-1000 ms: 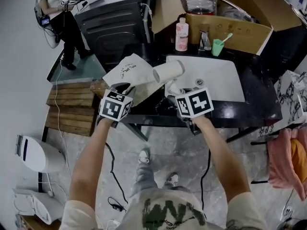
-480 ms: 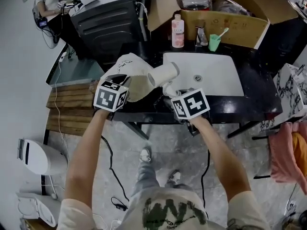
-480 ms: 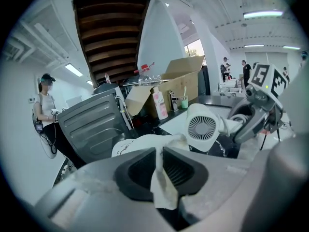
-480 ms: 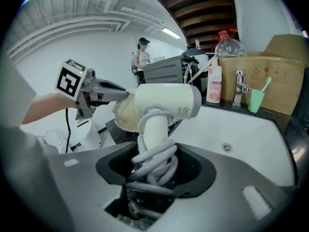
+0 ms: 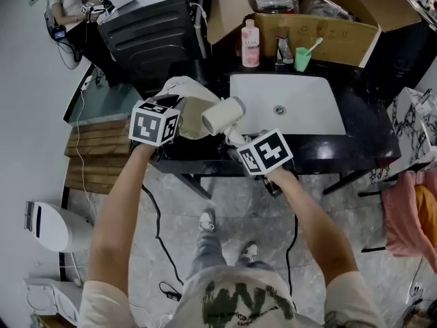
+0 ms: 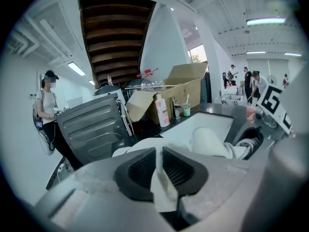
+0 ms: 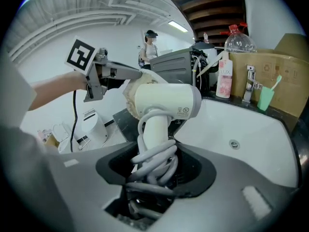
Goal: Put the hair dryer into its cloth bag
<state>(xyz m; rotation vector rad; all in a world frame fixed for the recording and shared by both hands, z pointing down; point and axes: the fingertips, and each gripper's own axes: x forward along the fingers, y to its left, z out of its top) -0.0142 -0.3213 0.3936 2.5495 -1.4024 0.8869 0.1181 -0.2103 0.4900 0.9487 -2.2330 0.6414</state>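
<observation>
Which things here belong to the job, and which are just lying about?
In the job: hair dryer, gripped at its cord-wrapped handle by the right gripper; cloth bag, its cloth pinched by the left gripper, whose jaws have just been closing.
Lying about: pink bottle, green cup, tap, cardboard box, sink.

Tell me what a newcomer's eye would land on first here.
The white hair dryer, gripped by its cord-wrapped handle in the right claw, hangs at the left edge of the sink. Beside it, the left claw has just closed on an edge of the cloth bag.
</observation>
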